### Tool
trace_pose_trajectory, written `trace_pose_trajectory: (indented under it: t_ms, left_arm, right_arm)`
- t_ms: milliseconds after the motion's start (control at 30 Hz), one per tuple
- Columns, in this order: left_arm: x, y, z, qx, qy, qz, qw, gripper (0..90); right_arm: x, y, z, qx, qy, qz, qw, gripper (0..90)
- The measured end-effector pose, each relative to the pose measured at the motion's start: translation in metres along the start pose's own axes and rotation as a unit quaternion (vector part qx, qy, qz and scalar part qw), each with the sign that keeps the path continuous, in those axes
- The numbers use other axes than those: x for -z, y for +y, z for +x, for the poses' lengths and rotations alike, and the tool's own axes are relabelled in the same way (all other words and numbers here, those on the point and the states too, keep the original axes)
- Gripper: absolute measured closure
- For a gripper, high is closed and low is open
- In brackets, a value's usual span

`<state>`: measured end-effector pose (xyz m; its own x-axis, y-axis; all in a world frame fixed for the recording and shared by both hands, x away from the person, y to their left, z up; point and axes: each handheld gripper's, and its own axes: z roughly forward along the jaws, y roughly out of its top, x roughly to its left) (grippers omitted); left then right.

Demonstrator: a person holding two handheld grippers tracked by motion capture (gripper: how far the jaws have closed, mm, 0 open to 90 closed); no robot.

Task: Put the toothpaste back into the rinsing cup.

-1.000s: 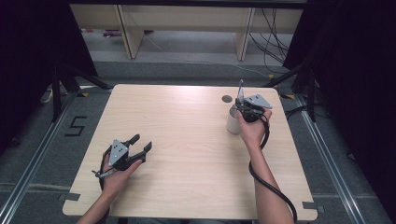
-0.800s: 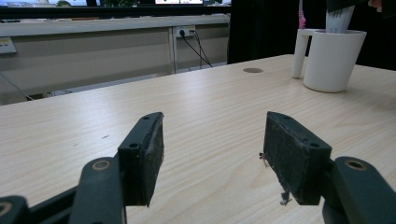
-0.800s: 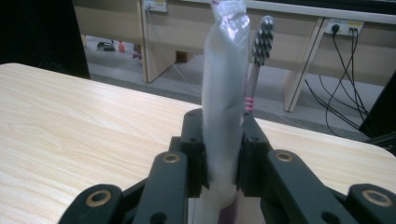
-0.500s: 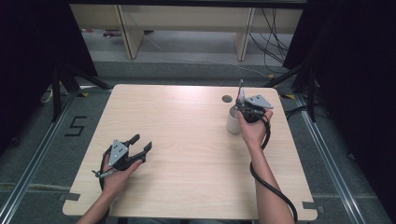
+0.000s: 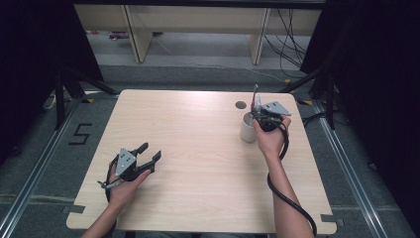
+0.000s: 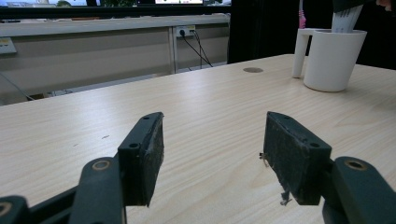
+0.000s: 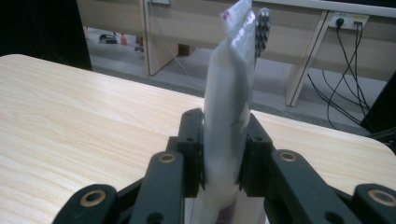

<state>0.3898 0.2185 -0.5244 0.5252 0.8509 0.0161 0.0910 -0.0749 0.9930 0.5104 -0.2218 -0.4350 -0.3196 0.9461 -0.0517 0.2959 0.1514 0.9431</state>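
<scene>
Right claw point(image 7: 223, 154) jaws had just been opening, still pinching a clear packet point(image 7: 229, 93) standing in the white mug point(image 5: 247, 128) beneath; left claw point(image 6: 215, 154) stayed spread.

Lab recording bay: bare wooden table point(image 5: 198, 148) on grey floor, black curtains point(image 5: 376, 74) at both sides, floor rails point(image 5: 34, 173), taped number marker point(image 5: 80, 134), loose cables point(image 5: 292, 29).

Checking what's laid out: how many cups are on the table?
1. A white cup stands near the table's far right edge, beside the right gripper; no others seen.
</scene>
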Motion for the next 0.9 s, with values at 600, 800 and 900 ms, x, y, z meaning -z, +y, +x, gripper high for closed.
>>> trace_pose_trajectory:
  t_ms: [600, 800, 900]
  left_arm:
    - [0.0, 0.0, 0.0002, 0.001, 0.0, 0.0, 1.0, 38.1]
    - [-0.0001, 0.0, 0.0002, 0.002, 0.001, 0.0, 1.0, 38.1]
    - [0.0, 0.0, 0.0002, 0.002, 0.001, 0.0, 1.0, 38.1]
  right_arm:
    - [0.0026, 0.0008, -0.0004, -0.006, -0.006, 0.009, 0.9999, 57.1]
    - [0.0057, 0.0009, -0.0005, -0.026, -0.002, 0.02, 0.9995, 44.2]
    - [0.007, -0.0009, -0.0022, -0.019, -0.008, 0.032, 0.9993, 38.5]
